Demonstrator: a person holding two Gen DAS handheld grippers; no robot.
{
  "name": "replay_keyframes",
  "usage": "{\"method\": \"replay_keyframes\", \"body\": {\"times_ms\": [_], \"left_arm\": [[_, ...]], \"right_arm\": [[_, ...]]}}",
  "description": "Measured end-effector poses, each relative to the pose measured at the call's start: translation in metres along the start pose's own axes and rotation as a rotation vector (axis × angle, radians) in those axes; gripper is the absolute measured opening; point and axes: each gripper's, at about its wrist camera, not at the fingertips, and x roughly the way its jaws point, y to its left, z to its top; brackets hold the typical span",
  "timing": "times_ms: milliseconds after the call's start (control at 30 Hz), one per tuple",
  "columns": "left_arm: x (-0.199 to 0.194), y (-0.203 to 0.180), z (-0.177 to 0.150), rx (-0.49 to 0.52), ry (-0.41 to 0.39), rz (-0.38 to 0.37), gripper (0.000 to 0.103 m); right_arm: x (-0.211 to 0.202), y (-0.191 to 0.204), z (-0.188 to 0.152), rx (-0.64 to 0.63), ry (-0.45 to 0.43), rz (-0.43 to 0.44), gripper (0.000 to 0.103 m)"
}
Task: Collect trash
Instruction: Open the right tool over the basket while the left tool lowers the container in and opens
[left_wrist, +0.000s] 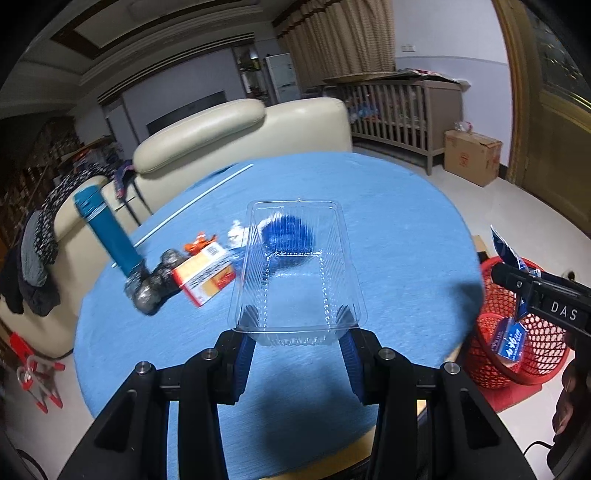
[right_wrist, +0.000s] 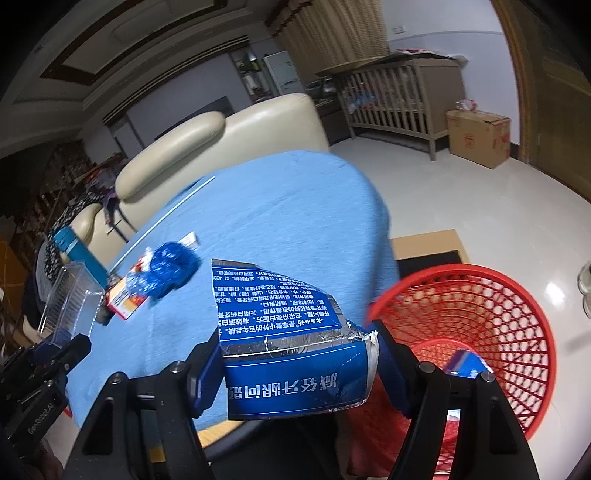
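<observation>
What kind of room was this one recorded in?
Most likely a home living room: a cream leather sofa behind the blue-covered table, a wooden baby crib by the curtains, and a floor-standing air conditioner.

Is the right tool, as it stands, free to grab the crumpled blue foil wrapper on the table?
Probably not: the right tool is already shut on a torn blue carton; the foil wrapper lies unobstructed.

One clear plastic tray (left_wrist: 295, 266). One torn blue carton (right_wrist: 291, 354). One red basket (right_wrist: 476, 350) at about four o'clock off the table (left_wrist: 388, 229). One teal tube (left_wrist: 107, 229) at nine o'clock, one orange-and-white box (left_wrist: 205, 273), one blue crumpled wrapper (right_wrist: 166, 273), one white stick (left_wrist: 192, 205). Two claws.
</observation>
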Motion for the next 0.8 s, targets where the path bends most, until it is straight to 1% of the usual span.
{"method": "replay_keyframes", "body": {"times_ms": [167, 367, 600, 800], "left_arm": [[0.003, -0.029, 0.009, 0.054, -0.007, -0.049, 0.045], [0.008, -0.063, 0.018, 0.117, -0.013, -0.112, 0.045], [0.012, -0.097, 0.025, 0.176, -0.014, -0.173, 0.045], [0.022, -0.119, 0.029, 0.21, -0.005, -0.215, 0.045]], "right_arm": [[-0.008, -0.034, 0.004, 0.05, -0.016, -0.044, 0.075], [-0.013, -0.075, 0.003, 0.111, -0.012, -0.106, 0.075], [-0.012, -0.12, -0.003, 0.191, 0.015, -0.189, 0.075], [-0.008, -0.146, -0.005, 0.231, 0.037, -0.23, 0.075]]}}
